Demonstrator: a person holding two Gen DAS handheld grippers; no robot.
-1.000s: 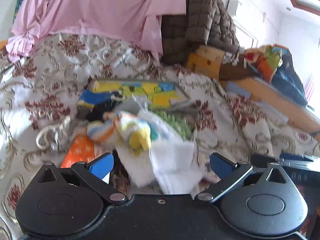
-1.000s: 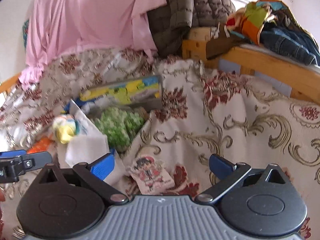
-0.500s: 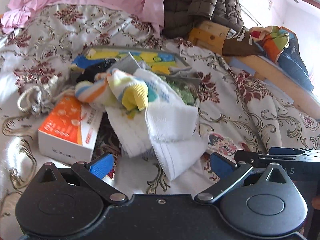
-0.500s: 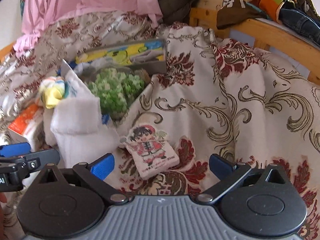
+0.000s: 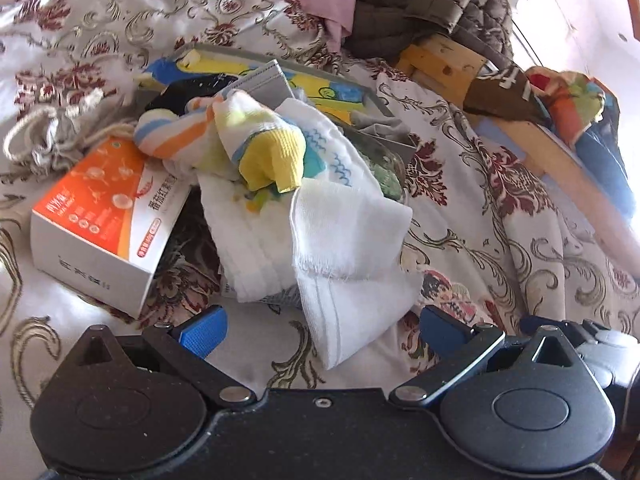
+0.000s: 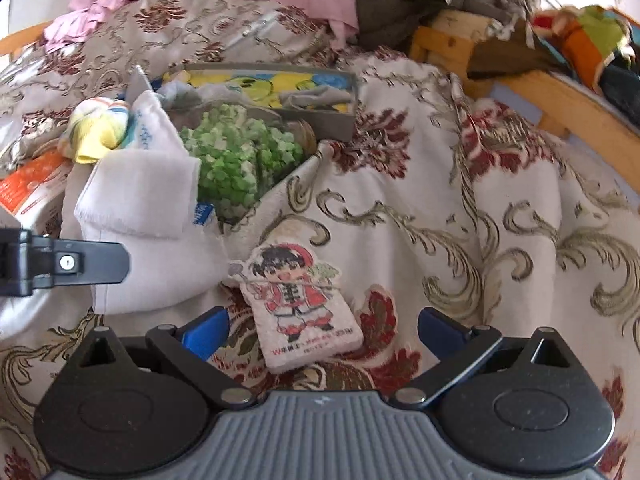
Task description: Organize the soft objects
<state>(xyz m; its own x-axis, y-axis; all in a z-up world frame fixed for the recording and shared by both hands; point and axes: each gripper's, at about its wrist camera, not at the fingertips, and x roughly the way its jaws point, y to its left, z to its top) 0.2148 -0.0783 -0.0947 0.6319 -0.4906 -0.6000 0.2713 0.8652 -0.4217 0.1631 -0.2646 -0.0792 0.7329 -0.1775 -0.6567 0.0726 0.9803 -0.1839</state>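
A heap of white socks lies on the patterned bedspread, with a striped yellow-toed sock on top. My left gripper is open, and the lowest white sock's tip hangs between its blue pads. In the right wrist view a small cartoon-printed towel block lies between the pads of my right gripper, which is open too. The white socks and a green fluffy cloth sit to its upper left. A grey storage box with yellow and blue cloth stands behind the green cloth.
An orange and white carton lies left of the socks, with a drawstring bag behind it. Pink cloth and a brown quilted jacket pile at the back. A wooden rail with clothes runs along the right.
Both grippers have come closer and lower over the bed. The sock heap now reaches the left gripper's pads, and the towel block now lies between the right gripper's pads.
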